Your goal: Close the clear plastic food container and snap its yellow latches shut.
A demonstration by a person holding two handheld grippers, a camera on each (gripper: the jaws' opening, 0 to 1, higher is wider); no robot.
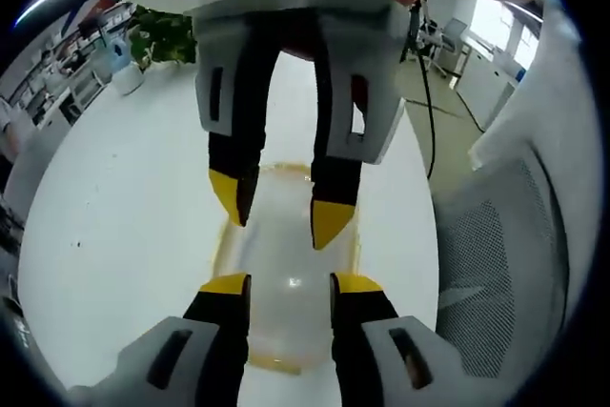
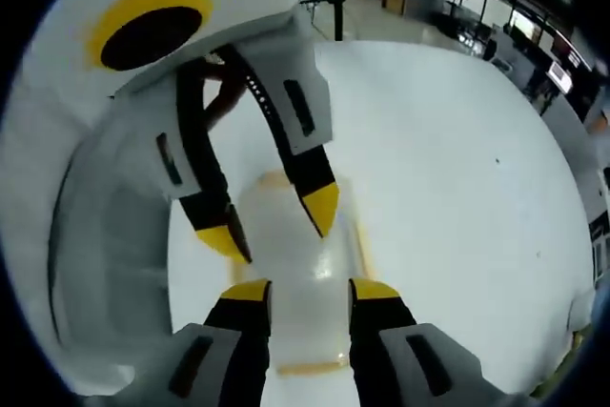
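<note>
Currently, the clear rectangular plastic food container with yellow latches [image 1: 286, 283] is lying on the round white table [image 1: 124, 216], between both grippers. The left gripper [image 1: 291, 285] and right gripper [image 2: 310, 291] are facing each other, jaws narrowly parted, gripping nothing. Uneven pressure risks sliding the container or missing a latch.

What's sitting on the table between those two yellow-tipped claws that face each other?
In both views, the clear food container with its yellow trim lies on the white table between the left gripper and right gripper, both with jaws apart.

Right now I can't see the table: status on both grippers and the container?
Left gripper and right gripper open, facing each other over the clear container on the white table. Neither grips anything. Latch state unclear. Nothing in the way.
</note>
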